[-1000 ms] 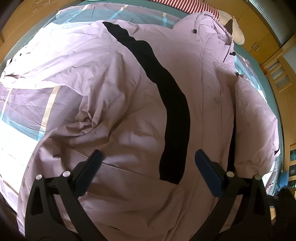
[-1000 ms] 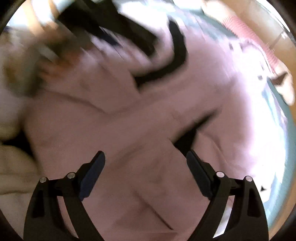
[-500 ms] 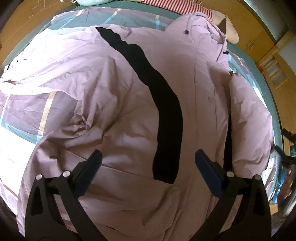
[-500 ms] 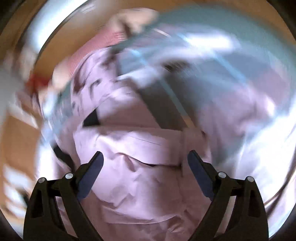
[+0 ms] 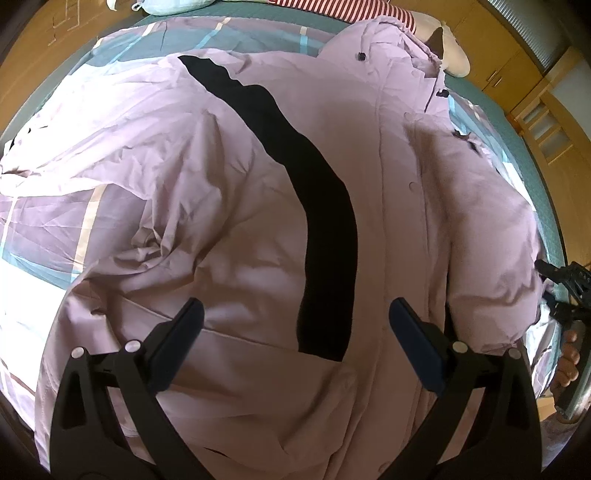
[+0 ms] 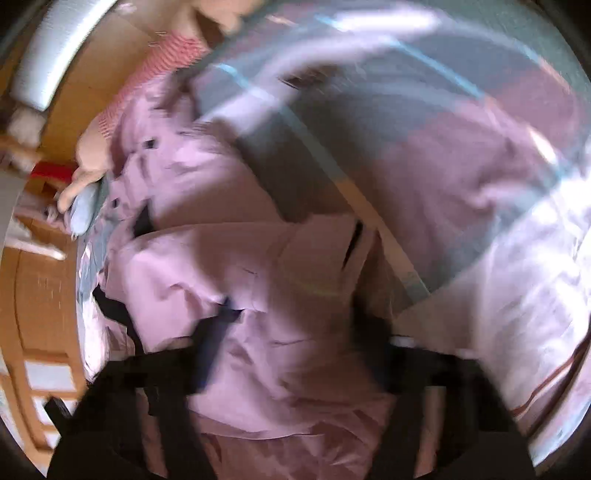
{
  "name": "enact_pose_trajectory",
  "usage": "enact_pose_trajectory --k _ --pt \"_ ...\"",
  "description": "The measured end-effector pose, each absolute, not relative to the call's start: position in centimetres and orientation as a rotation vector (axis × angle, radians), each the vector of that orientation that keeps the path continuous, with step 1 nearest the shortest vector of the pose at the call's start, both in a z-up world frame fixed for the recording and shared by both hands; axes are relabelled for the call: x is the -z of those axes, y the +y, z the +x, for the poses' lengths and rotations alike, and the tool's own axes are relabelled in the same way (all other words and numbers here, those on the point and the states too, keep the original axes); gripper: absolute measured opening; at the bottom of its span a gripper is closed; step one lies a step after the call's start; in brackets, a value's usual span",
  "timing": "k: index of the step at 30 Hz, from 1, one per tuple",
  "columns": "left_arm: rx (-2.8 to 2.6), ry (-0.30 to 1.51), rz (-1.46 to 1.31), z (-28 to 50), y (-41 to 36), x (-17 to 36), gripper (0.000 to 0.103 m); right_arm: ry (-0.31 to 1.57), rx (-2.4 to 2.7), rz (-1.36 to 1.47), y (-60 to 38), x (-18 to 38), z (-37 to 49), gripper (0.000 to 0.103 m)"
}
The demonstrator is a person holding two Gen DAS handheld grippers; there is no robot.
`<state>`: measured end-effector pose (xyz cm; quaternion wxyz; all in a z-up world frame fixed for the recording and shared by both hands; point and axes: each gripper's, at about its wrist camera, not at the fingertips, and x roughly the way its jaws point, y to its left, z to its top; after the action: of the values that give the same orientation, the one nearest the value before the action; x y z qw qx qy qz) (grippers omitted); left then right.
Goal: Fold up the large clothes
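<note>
A large pale pink jacket (image 5: 229,206) with a curved black stripe (image 5: 314,206) lies spread on the bed, hood at the far end. My left gripper (image 5: 295,325) hovers open and empty above its lower front. My right gripper shows at the right edge of the left wrist view (image 5: 565,291), at the jacket's folded right side. In the blurred right wrist view the jacket (image 6: 258,295) fills the middle; my right gripper (image 6: 295,354) is smeared by motion with pink fabric between the fingers, grip unclear.
The bed has a plaid purple and teal cover (image 5: 48,229). A red striped pillow (image 5: 332,7) and a plush toy (image 5: 450,51) lie at the head. Wooden cabinets (image 5: 535,103) stand at the right, wooden floor (image 5: 37,55) at the left.
The left gripper has drawn back slightly, showing more of the bed. The right gripper has swung around fast to the jacket's right side and now appears in the left wrist view.
</note>
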<state>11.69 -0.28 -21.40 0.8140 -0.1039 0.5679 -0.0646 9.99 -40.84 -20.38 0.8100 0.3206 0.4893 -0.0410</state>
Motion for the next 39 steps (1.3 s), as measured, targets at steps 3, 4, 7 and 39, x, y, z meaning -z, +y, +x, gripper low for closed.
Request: enact_pose_trajectory --k 3,4,7,39 --pt "0.145 1.202 -0.218 11.6 -0.4 21.3 0.101 0.913 -0.055 0.65 -38.6 17.6 9.9 0.03" --pt "0.147 1.198 -0.217 11.6 -0.5 21.2 0.101 0.862 -0.143 0.644 -37.6 16.7 9.7 0.029" --pt "0.167 1.185 -0.21 11.5 -1.0 21.0 0.101 0.784 -0.386 0.604 -33.8 15.3 9.3 0.029" --pt "0.051 1.02 -0.667 10.7 11.0 17.8 0.101 1.024 -0.507 0.331 -21.9 17.3 7.8 0.095"
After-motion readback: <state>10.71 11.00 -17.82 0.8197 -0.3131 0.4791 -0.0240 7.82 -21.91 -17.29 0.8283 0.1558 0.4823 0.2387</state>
